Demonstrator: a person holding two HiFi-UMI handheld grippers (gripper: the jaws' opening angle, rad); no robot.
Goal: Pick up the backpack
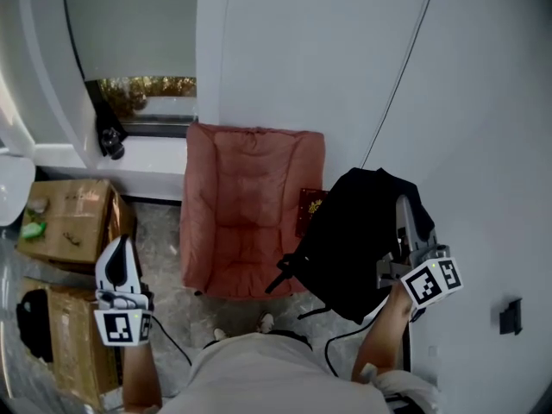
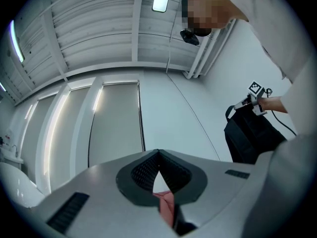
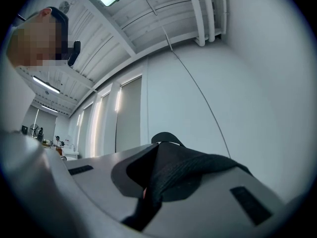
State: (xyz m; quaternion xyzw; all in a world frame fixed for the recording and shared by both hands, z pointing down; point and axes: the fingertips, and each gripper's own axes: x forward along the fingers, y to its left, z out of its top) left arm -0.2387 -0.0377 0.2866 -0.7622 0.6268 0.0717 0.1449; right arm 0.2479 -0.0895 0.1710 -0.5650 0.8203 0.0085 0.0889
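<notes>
Your right gripper [image 1: 404, 210] has the backpack [image 1: 349, 244] by its strap [image 3: 174, 171]. The jaws are nearly closed, and the black webbing is bunched between them and spills over the lower jaw. The bag hangs below that gripper, just right of the pink chair [image 1: 250, 205] and close to the white wall [image 1: 483, 102]. It looks to be clear of the floor, so the lift seems well along.

Your left gripper [image 1: 121, 247] has its jaws pressed together with nothing between them. It sits well apart from the bag, above the cardboard boxes [image 1: 73, 218].

To finish cleanly, hold that squeeze firm. The whole load rides on one band of webbing, and any slack in the jaws would probably let it slide out. Raise it smoothly, not in a snatch, because the bag hangs free and is likely to swing toward the wall or brush the edge of the chair. Watch the loose straps trailing under it too, since they could catch on the chair. If the bag starts to twist, your free left gripper could come across and steady its body.

Your right forearm reaches forward from the lower right, with its marker cube facing you. That gripper points away along the wall, about level and tipped slightly up. Your left arm stays tucked near your side, with its gripper low and pointing forward.
</notes>
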